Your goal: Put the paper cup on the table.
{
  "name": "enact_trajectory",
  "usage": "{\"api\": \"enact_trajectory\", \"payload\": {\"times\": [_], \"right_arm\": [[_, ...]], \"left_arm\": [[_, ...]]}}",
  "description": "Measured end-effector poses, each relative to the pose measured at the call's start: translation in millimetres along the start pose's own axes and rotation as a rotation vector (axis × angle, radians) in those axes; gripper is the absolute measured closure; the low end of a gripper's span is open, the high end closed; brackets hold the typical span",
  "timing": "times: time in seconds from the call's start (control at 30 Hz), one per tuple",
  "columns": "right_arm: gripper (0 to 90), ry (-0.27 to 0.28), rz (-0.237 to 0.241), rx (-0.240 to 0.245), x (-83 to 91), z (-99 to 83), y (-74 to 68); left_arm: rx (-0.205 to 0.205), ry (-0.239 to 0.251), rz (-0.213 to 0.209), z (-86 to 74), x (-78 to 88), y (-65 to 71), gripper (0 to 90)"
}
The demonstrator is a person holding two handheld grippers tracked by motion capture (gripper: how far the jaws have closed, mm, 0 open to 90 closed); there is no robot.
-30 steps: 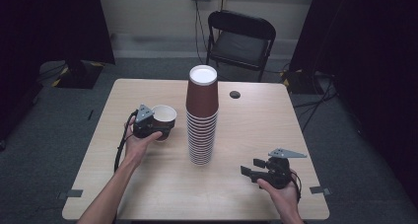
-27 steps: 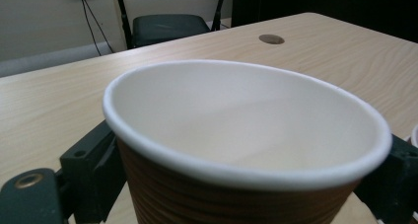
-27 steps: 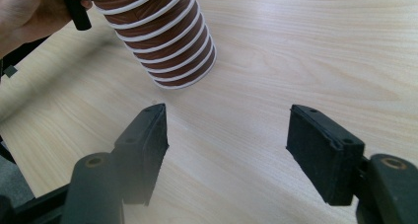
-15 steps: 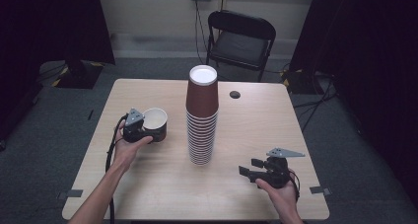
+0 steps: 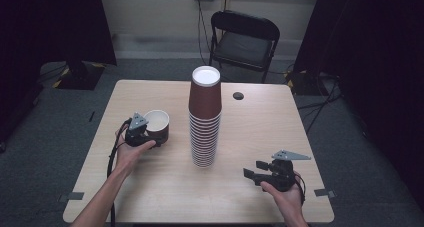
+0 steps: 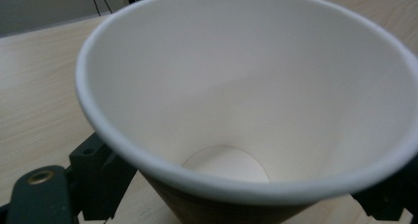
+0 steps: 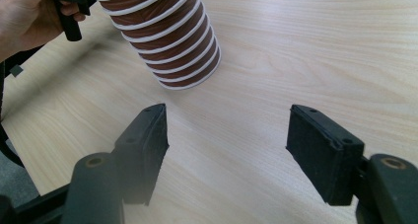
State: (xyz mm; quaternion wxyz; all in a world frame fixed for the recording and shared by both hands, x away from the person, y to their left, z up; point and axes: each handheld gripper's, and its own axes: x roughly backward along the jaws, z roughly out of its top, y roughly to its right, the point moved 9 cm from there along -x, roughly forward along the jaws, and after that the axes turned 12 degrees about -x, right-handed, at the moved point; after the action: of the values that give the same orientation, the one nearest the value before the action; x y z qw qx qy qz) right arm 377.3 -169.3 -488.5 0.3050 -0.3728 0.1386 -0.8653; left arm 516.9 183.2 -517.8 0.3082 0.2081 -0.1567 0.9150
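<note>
Wooden table (image 5: 150, 197): left gripper (image 5: 156, 138), jaws just closing, clasping upright paper cup (image 5: 157, 124); inverted cup stack (image 5: 205, 117) standing to its right; right gripper (image 5: 255, 170) idling, gaping empty.

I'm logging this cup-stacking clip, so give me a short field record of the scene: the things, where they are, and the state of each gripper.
single cup: brown paper cup, white inside, upright, left of the stack, apart from it
left gripper: jaws astride the single cup near its base, just been closing on it
cup stack: tall nested brown cups, mid-table, upright
right gripper: jaws wide open, nothing between them, low at the table's near right
table: light wood
chair: black folding chair behind the table
</note>
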Motion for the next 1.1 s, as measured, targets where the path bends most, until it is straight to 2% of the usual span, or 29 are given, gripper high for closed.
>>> {"api": "enact_trajectory", "payload": {"times": [0.07,0.1,0.2,0.23,0.37,0.57,0.67,0.77,0.87,0.93,1.0,1.1], "right_arm": [[31.9,0.001,-0.002,0.0,0.6,0.0,0.3],[31.9,0.002,-0.002,0.0,0.6,0.2,0.2],[31.9,0.001,-0.002,0.0,0.4,0.2,-1.2],[31.9,-0.001,-0.002,0.001,0.2,0.2,-1.5],[31.8,-0.001,-0.005,0.006,0.0,0.8,-1.3],[31.8,-0.004,-0.012,0.015,0.9,-0.7,0.1],[31.8,0.001,-0.016,0.012,1.3,0.2,1.1],[31.8,0.004,-0.02,0.014,1.1,0.7,2.4],[31.8,0.006,-0.026,0.011,0.9,1.7,4.0],[31.8,0.008,-0.024,0.009,1.0,2.2,4.2],[31.8,0.008,-0.024,0.009,1.0,2.3,4.3],[31.8,0.009,-0.025,0.01,1.1,2.3,4.5]], "left_arm": [[0.023,-0.004,-0.007,-1.9,-0.9,0.9,13.0],[0.004,-0.013,-0.013,-3.4,-0.7,0.3,13.4],[0.027,-0.029,-0.016,-6.2,-1.8,1.2,14.1],[0.019,-0.043,-0.019,-8.1,-2.0,1.5,14.5],[0.054,-0.096,-0.037,-15.7,-2.7,4.0,15.5],[0.07,-0.108,-0.01,-24.0,4.6,0.7,15.5],[0.071,-0.106,0.016,-21.1,11.6,-0.5,15.6],[0.08,-0.076,0.041,-14.7,22.8,-2.3,15.5],[0.059,-0.077,0.059,-11.9,31.9,-3.2,15.7],[0.059,-0.071,0.04,-11.0,37.0,-1.5,15.7],[0.077,-0.069,0.035,-10.9,41.6,-0.6,15.7],[0.081,-0.053,0.032,-10.0,46.9,1.5,15.7]]}}
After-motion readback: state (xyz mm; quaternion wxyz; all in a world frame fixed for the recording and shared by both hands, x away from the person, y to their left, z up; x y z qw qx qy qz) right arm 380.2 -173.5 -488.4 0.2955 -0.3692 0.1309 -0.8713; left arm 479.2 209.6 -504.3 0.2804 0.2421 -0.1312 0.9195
